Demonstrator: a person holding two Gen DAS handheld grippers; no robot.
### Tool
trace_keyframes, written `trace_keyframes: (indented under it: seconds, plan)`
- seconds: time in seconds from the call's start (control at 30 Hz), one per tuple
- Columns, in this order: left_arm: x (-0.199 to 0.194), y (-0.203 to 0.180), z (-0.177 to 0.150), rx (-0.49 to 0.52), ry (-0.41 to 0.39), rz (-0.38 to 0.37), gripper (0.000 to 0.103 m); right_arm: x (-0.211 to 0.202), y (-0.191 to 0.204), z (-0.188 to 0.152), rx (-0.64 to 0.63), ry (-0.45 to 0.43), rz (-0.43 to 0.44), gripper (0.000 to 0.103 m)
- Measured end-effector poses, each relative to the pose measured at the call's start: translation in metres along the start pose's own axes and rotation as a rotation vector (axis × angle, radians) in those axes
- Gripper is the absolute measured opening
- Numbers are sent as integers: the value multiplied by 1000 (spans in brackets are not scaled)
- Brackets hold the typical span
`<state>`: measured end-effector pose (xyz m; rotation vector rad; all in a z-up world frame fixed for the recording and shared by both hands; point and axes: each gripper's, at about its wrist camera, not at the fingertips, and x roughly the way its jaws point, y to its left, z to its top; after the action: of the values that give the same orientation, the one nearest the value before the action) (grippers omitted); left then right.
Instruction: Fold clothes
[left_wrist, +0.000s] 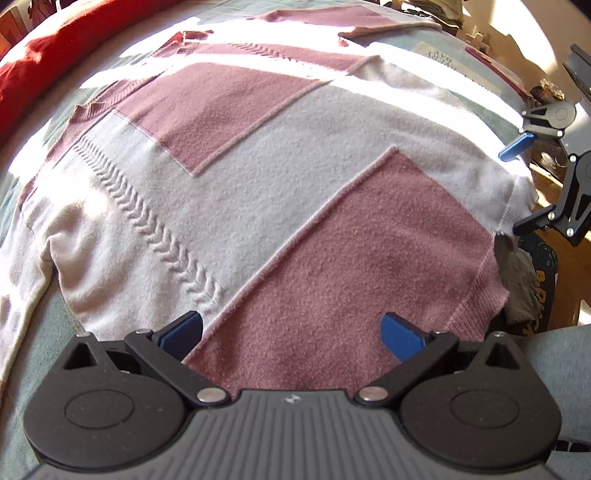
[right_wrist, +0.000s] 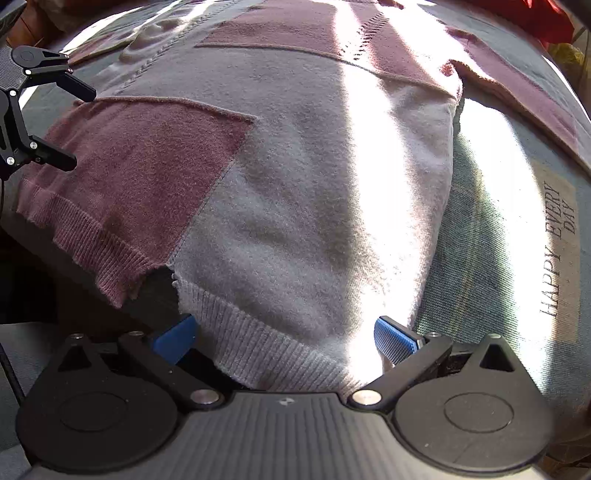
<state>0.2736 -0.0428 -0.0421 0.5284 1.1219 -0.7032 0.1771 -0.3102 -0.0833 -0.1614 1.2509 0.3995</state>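
Observation:
A knitted sweater (left_wrist: 280, 173) in pale grey-white and dusty pink blocks lies spread flat on a grey-green cover (left_wrist: 44, 354). My left gripper (left_wrist: 291, 334) is open, its blue pads wide apart over the pink hem area near the bottom edge. My right gripper (right_wrist: 284, 338) is open too, pads either side of the white ribbed hem (right_wrist: 258, 343). The same sweater (right_wrist: 295, 184) fills the right wrist view, with a split in the hem between the pink and white panels. The right gripper (left_wrist: 546, 162) shows at the right edge of the left wrist view; the left gripper (right_wrist: 44, 110) shows at the left edge of the right wrist view.
A red cloth (left_wrist: 55, 48) lies along the far left of the cover. The cover bears the print "HAPPY EVERY DAY" (right_wrist: 559, 247) to the right of the sweater. A sleeve (right_wrist: 517, 88) stretches out at the far right. Dark clutter and a wooden floor (left_wrist: 554, 251) lie past the cover's edge.

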Motion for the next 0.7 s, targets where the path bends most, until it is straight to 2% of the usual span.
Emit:
trace_keyframes:
  seconds: [0.07, 0.17, 0.2, 0.27, 0.43, 0.53, 0.63, 0.7]
  plan:
    - [6, 15, 11, -16, -31, 40, 102, 1, 0, 0, 14, 4, -5, 103]
    - [28, 40, 17, -79, -9, 57, 102, 2, 3, -1, -11, 14, -17, 103]
    - [34, 48, 15, -109, 13, 53, 102, 2, 4, -1, -20, 17, -19, 103]
    - [36, 59, 6, -157, 8, 21, 102, 1, 6, -1, -38, 23, -24, 103]
    - [19, 85, -22, -314, 27, 26, 102, 3, 6, -1, -47, 32, -26, 103]
    - [10, 78, -18, -301, 24, 42, 102, 0, 4, 8, -10, 9, -31, 103]
    - [9, 69, -10, -304, -13, -23, 102, -3, 3, 17, 28, -14, -36, 103]
    - [18, 63, -9, -317, -3, -62, 102, -6, 2, 23, 53, -29, -40, 103]
